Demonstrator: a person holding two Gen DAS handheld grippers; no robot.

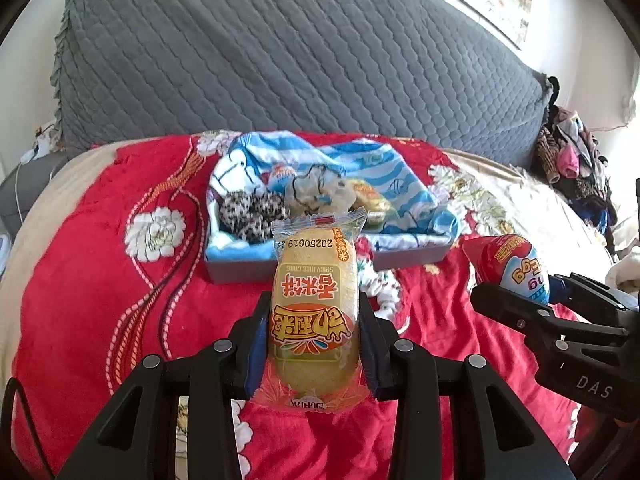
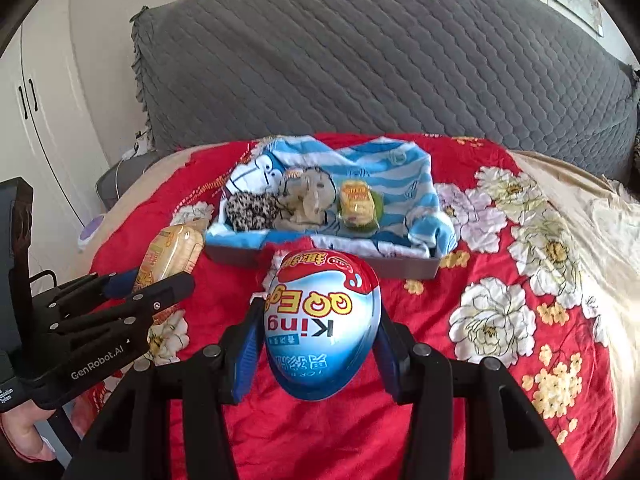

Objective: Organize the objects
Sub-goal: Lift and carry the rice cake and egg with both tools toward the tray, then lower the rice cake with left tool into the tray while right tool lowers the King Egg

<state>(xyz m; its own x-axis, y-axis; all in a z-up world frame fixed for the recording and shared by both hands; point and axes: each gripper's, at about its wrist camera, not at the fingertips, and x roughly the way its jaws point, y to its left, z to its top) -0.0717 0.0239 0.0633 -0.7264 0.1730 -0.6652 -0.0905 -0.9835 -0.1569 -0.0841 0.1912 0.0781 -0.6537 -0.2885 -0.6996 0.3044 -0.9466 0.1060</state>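
Lighting, as I read my feeds: bright daylight from the right, washing out the far-right bedding; fisheye bending and dark vignette at corners; slightly soft throughout.

The snack packet is glossy clear plastic; the egg shines in smooth foil. The blanket looks like soft satiny cloth, and the sofa cover is matt and quilted.

Reds, blues and yellows on the bed

Blanket red with white and yellow flowers; tray grey, lined by a blue-and-white striped cloth; snack pack yellow and orange; egg blue, white, red-topped; pom-poms black-and-white speckled; sofa cover quilted grey.
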